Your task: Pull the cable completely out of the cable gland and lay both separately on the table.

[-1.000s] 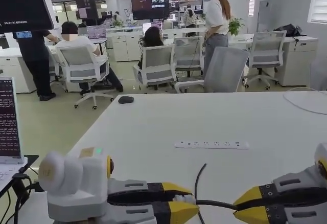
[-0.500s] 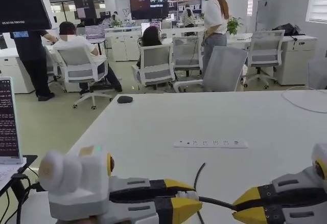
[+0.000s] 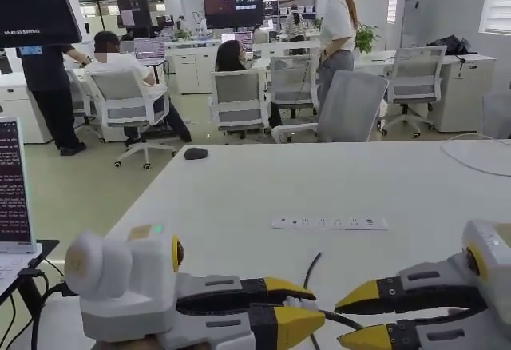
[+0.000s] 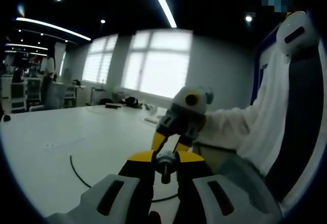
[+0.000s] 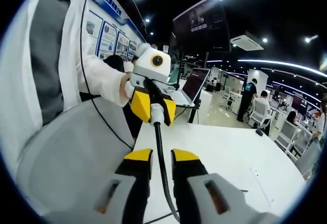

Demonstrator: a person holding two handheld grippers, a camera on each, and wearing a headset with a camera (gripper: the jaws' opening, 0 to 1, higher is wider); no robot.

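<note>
Left hand-held gripper [image 3: 319, 306]: clamps the small grey cable gland [image 4: 164, 161] between its yellow jaws, above the white tabletop [image 3: 239, 182]. Right hand-held gripper [image 5: 161, 156]: faces it, jaws parted. Black cable [image 5: 157, 137]: runs from the gland through that gap, then curves over the tabletop near a white power strip [image 3: 329, 223].

Left hand-held gripper [image 3: 314, 308] clamps cable gland [image 3: 299, 304]; right hand-held gripper [image 3: 342, 324] jaws apart around cable [image 3: 308, 268].

Near edge of the tabletop [image 3: 239, 182]: cable gland [image 4: 164, 163] in the left tool [image 3: 313, 308], right tool [image 3: 342, 324] opposite — cable [image 3: 310, 268] between; power strip [image 3: 329, 223] behind.
</note>
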